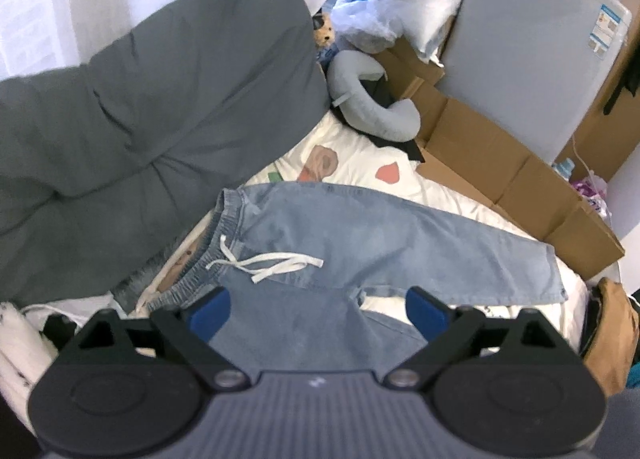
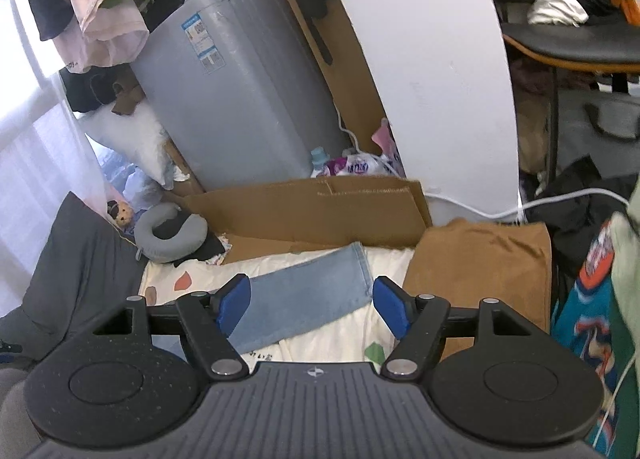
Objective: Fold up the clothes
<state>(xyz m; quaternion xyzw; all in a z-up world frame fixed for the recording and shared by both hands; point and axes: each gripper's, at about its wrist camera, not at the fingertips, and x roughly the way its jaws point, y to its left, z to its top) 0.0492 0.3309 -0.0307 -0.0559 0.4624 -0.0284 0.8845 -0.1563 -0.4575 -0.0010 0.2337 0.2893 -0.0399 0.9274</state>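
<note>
Light blue jeans (image 1: 360,243) with an elastic waistband and a white drawstring (image 1: 264,263) lie spread on a white patterned bedsheet (image 1: 360,167). In the left wrist view the waistband is at the left and one leg stretches right. My left gripper (image 1: 318,311) hovers over the crotch area, open wide, its blue pads clear of the cloth. The right wrist view shows one jeans leg (image 2: 308,295) with its hem toward the far right. My right gripper (image 2: 312,307) hangs open above that leg with nothing between its blue pads.
A dark grey duvet (image 1: 160,99) is heaped at the left. A grey neck pillow (image 1: 372,99), flattened cardboard (image 2: 320,211) and a grey appliance (image 2: 240,99) border the far side. A brown garment (image 2: 480,271) lies right of the leg's hem. Colourful clothes (image 2: 592,319) hang at the right.
</note>
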